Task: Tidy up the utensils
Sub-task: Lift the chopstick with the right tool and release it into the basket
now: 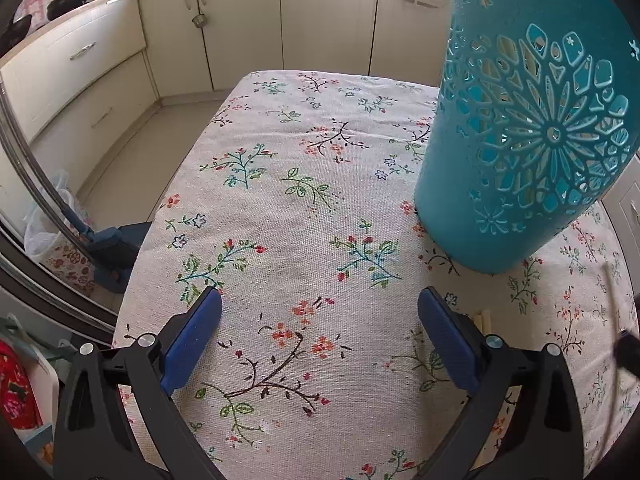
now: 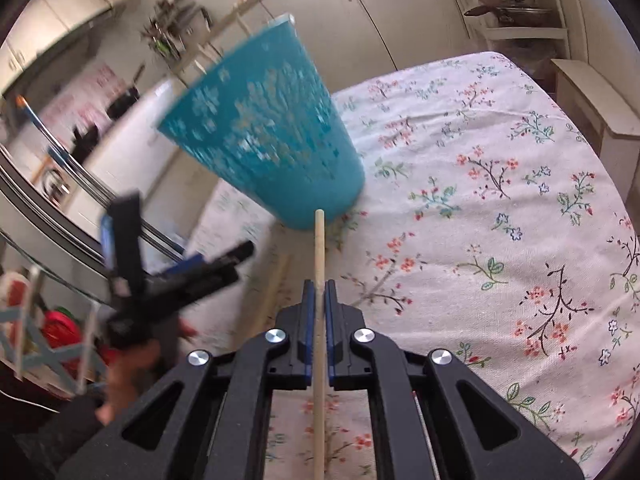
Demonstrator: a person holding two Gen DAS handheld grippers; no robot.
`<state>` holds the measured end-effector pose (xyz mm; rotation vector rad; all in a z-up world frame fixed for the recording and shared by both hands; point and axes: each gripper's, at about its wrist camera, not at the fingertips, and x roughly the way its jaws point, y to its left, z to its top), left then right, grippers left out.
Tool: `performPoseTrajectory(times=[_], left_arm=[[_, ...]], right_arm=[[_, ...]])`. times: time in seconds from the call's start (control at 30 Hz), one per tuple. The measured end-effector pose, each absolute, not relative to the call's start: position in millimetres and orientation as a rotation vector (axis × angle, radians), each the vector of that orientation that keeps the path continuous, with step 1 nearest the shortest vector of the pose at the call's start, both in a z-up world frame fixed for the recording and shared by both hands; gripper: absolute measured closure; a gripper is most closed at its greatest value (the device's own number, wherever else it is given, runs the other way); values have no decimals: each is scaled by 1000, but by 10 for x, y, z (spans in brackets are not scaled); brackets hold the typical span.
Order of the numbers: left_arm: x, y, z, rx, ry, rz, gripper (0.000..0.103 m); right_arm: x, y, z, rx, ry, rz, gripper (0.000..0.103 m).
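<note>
Between the pads: right gripper (image 2: 319, 294) is clamped on a wooden chopstick (image 2: 319, 248), its blue pads pressed against the shaft from both sides.
Chopstick axis: long axis runs straight out along the fingers; the blunt far end points at the base of the teal holder (image 2: 276, 136), the near end runs back under the gripper body.
Chopstick location: held above the floral tablecloth (image 2: 500, 208), tip close to the holder's lower wall; contact cannot be told.
Holder: teal plastic cup with cut-out flower pattern (image 1: 532, 128), standing on the cloth; blurred in the right wrist view.
Right gripper pose: angled downward toward the table.
Left gripper (image 1: 320, 320): jaws spread wide, nothing between the blue pads, angled down over bare cloth, the holder ahead and to its right.
Left gripper in right wrist view (image 2: 176, 276): blurred, at the table's left edge.
Other items: two pale stick ends (image 1: 482, 318) lie on the cloth just beside the left gripper's right finger; cream cabinets (image 1: 320, 20) stand beyond the table.
</note>
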<state>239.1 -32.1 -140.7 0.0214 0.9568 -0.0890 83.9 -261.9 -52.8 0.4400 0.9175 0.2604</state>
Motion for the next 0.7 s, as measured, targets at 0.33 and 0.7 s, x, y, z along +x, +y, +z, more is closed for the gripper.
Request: performPoseTrajectory(times=[0.33,0.7], left_arm=[[2390,-326,-1409,26,958,-91,8],[2384,-288,-1402,-8,948,-113,8]], right_arm=[[1038,-2455,767,479,517,422,97],[1964,-2019,1248,308,178,87,97]])
